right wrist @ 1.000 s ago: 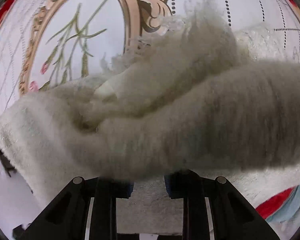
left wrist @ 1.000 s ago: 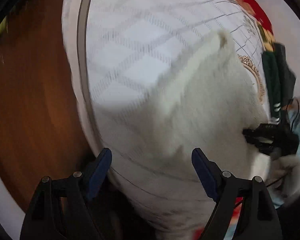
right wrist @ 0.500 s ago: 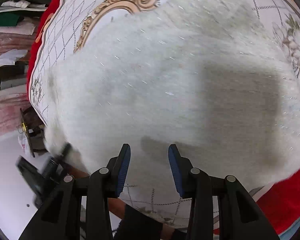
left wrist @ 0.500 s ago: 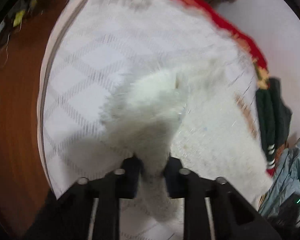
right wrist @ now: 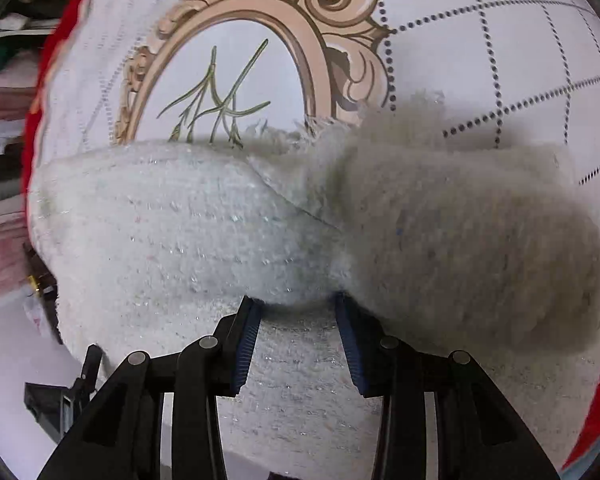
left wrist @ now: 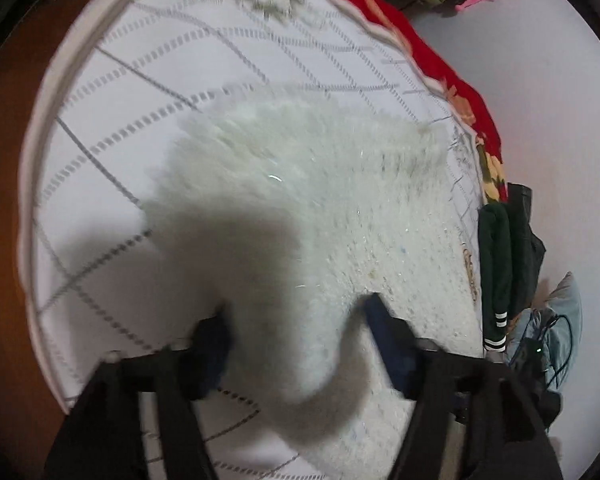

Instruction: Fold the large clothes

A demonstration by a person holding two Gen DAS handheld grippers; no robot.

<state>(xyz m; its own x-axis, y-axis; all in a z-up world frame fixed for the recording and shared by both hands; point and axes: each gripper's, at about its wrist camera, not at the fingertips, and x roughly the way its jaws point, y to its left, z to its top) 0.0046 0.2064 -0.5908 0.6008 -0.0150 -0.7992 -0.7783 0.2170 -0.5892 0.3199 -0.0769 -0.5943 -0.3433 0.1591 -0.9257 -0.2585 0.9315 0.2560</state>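
A fluffy white sweater lies on a white quilted bedspread. In the left wrist view a sleeve end droops between the jaws of my left gripper, which stands open around it. In the right wrist view the sweater is folded over itself, with a blurred sleeve across the right. My right gripper is open at the edge of the fold, its blue pads partly apart.
The bedspread has a red floral border and a gold oval frame print. Dark green clothes and a light blue garment lie at the right edge. A brown wooden floor is at the left.
My left gripper was shut on the sleeve half a second ago and has opened. The right gripper has come down close to the folded sweater edge. The sleeve is blurred with motion.
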